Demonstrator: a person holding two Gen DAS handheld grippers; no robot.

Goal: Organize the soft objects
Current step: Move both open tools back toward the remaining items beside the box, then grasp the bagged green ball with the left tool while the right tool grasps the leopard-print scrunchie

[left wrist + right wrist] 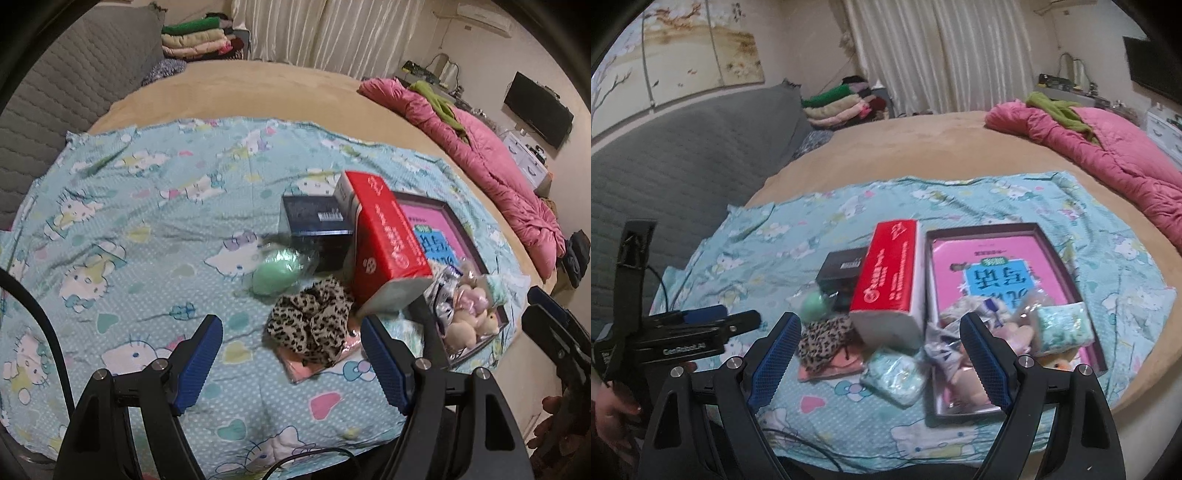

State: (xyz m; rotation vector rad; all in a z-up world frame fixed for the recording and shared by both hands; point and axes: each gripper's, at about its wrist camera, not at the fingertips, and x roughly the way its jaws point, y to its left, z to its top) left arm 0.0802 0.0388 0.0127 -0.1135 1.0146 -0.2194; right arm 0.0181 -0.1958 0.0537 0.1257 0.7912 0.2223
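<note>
On the Hello Kitty cloth lie a leopard-print scrunchie (310,325) on a pink pouch (314,365), a green soft ball (275,271) in clear wrap, and a patterned soft pack (892,376). A dark-rimmed tray (1056,240) with a pink book holds small plush toys (471,317) and another patterned pack (1065,326). My left gripper (291,360) is open and empty, just short of the scrunchie. My right gripper (879,360) is open and empty, above the soft pack and the tray's near corner.
A red tissue box (384,236) and a dark box (314,218) stand between the soft things and the tray. A pink quilt (491,158) lies along the bed's right side. A grey headboard (683,162) and folded clothes (838,103) are at the far left.
</note>
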